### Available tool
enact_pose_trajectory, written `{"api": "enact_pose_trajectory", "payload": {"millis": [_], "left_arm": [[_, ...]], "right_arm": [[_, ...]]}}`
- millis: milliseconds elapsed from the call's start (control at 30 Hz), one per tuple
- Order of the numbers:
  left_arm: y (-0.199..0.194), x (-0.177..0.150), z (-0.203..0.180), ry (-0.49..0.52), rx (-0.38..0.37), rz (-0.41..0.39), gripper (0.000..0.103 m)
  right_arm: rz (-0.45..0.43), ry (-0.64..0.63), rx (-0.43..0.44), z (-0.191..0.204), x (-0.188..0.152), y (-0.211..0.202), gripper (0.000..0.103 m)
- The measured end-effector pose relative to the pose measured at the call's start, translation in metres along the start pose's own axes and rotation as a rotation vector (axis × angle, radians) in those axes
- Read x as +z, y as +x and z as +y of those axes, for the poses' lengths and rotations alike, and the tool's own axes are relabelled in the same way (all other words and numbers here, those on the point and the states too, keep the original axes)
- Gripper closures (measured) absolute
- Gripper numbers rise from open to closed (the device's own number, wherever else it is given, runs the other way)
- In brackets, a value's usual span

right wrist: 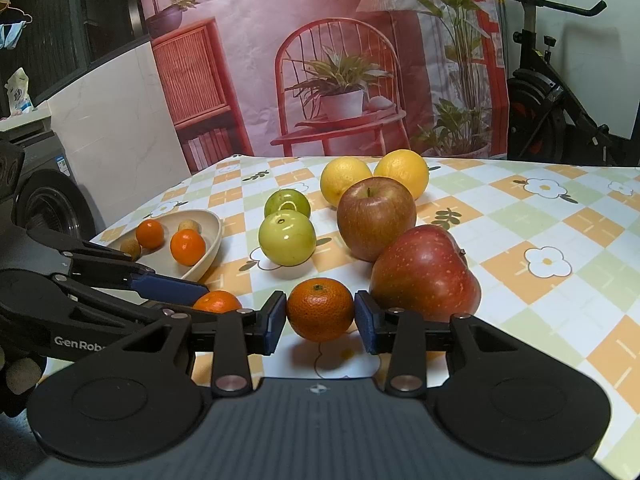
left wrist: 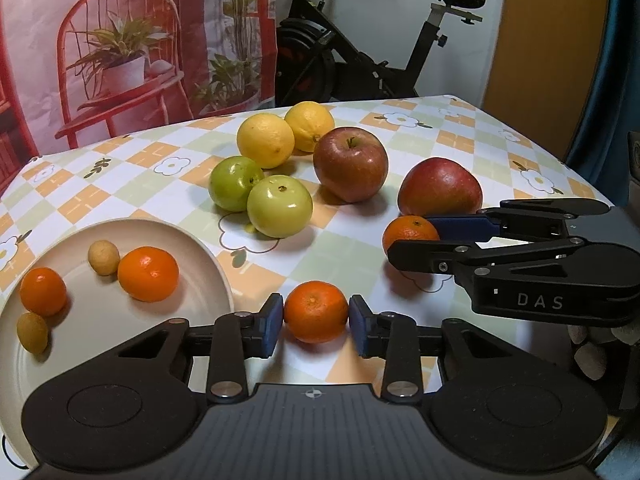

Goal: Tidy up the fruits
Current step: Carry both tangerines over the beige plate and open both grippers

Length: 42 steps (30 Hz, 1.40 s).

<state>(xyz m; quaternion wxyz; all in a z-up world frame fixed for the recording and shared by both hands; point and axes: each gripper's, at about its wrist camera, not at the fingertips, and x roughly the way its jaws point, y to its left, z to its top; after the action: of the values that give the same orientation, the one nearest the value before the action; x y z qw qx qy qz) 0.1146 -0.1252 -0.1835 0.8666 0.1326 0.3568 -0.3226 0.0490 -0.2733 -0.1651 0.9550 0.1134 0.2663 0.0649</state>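
1. In the left wrist view, the left hand-held gripper (left wrist: pixel 316 322) sits low in the centre with a mandarin (left wrist: pixel 316 311) between its blue pads (left wrist: pixel 271 325); the pads seem to touch its sides, so I judge it gripped, still on the bench (left wrist: pixel 460 152).
2. In the right wrist view, the right hand-held gripper (right wrist: pixel 320 318) clamps a second mandarin (right wrist: pixel 320 309) at lower centre, beside a red apple (right wrist: pixel 426 274).
3. Both mandarins are probably light, with soft, loose skin that dents; a gentle squeeze across the widest middle suits them.
4. The plate (left wrist: pixel 208 256) at lower left already carries two mandarins and looks like their likely destination.
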Motion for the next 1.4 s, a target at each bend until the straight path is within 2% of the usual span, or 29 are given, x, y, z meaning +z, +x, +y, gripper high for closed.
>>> {"api": "enact_pose_trajectory", "payload": {"millis": [200,400,567,733,833,1000,1167,1400], "left_arm": [[-0.009,0.0,0.004,-0.008,0.012,-0.004,0.066],[-0.034,-0.001,0.015,-0.039,0.04,-0.059,0.066],[-0.059,-0.007,0.04,-0.117,0.114,-0.103,0.066],[-0.074,-0.016,0.075,-0.206,0.225,-0.115,0.066],[-0.079,-0.016,0.092,-0.264,0.257,-0.128,0.066],[-0.076,-0.02,0.109,-0.316,0.272,-0.107,0.066],[-0.061,-0.025,0.122,-0.335,0.296,-0.052,0.066],[-0.05,-0.03,0.136,-0.347,0.318,-0.044,0.066]], "right_arm": [[-0.005,0.004,0.002,-0.001,0.0,-0.001,0.063],[-0.008,0.006,-0.007,0.001,0.001,-0.002,0.063],[0.015,-0.034,-0.015,0.011,0.003,0.0,0.063],[0.032,-0.072,0.025,0.03,0.013,0.01,0.063],[0.035,-0.12,0.056,0.046,0.025,0.021,0.063],[0.056,-0.194,0.118,0.079,0.045,0.047,0.063],[0.123,-0.296,0.177,0.113,0.047,0.079,0.063],[0.188,-0.337,0.16,0.121,0.045,0.108,0.063]]}}
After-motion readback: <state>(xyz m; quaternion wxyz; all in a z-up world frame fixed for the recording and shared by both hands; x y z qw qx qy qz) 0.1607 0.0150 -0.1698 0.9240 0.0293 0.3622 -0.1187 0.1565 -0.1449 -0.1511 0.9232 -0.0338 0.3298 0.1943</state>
